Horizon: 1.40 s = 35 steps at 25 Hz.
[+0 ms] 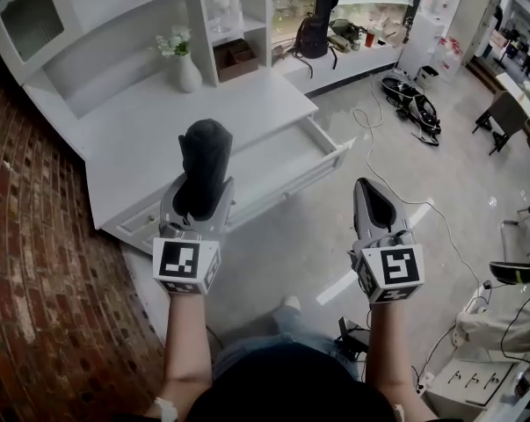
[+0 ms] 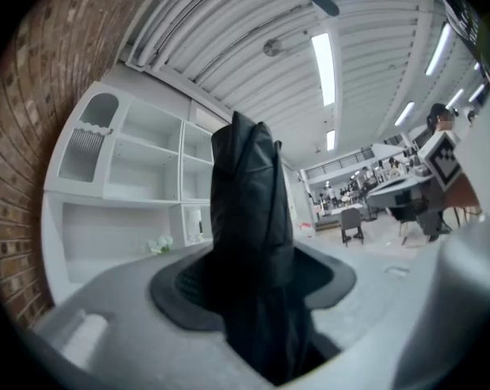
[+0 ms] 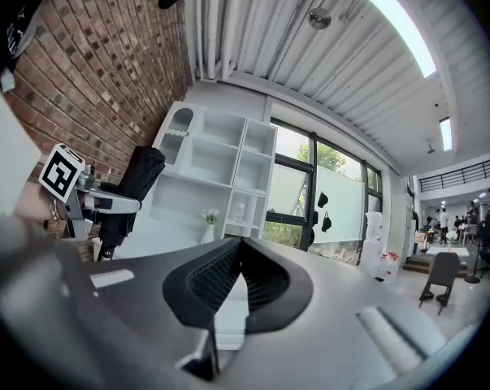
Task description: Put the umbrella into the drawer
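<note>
A black folded umbrella (image 1: 205,161) stands upright in my left gripper (image 1: 199,199), whose jaws are shut on its lower part. In the left gripper view the umbrella (image 2: 253,234) fills the gap between the jaws of the left gripper (image 2: 257,307). The white drawer (image 1: 333,155) is pulled open from the low cabinet, just ahead and to the right of the umbrella. My right gripper (image 1: 370,192) hangs over the floor to the right of the drawer, shut, with nothing in it. In the right gripper view its jaw tips (image 3: 238,244) meet, and the umbrella (image 3: 135,181) shows at the left.
A white cabinet top (image 1: 141,139) with shelves behind it carries a vase of flowers (image 1: 185,64). Brick surface (image 1: 27,236) lies at the left. Cables and dark gear (image 1: 414,104) lie on the grey floor at the right. A backpack (image 1: 313,35) sits on the far ledge.
</note>
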Each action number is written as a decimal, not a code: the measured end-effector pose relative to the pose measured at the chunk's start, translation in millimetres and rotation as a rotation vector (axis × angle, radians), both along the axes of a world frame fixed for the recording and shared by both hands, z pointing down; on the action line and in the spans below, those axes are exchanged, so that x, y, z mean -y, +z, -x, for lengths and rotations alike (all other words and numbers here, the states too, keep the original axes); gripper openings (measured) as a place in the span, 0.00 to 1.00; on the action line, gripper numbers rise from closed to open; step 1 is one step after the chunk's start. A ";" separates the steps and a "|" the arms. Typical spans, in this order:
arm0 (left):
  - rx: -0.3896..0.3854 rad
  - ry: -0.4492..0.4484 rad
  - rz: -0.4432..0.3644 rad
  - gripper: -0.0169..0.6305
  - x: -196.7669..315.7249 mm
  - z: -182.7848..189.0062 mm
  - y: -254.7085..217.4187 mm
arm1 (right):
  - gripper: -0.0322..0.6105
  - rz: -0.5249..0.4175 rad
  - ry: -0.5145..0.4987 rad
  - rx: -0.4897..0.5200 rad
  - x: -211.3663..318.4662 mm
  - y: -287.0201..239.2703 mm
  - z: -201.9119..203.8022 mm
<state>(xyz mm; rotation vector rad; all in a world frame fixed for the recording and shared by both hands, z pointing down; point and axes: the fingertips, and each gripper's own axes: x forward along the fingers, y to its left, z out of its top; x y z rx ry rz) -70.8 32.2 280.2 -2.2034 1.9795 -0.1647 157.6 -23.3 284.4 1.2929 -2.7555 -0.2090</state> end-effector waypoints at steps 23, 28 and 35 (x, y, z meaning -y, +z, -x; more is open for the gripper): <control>0.019 -0.014 0.038 0.39 96.7 -6.7 22.2 | 0.05 0.052 -0.017 0.008 104.7 28.0 -5.7; 0.015 0.017 0.063 0.39 117.2 18.3 34.8 | 0.05 0.067 0.020 0.006 120.1 36.1 15.9; 0.037 0.082 0.089 0.39 159.6 68.6 38.8 | 0.05 0.088 0.099 0.013 146.9 39.7 58.9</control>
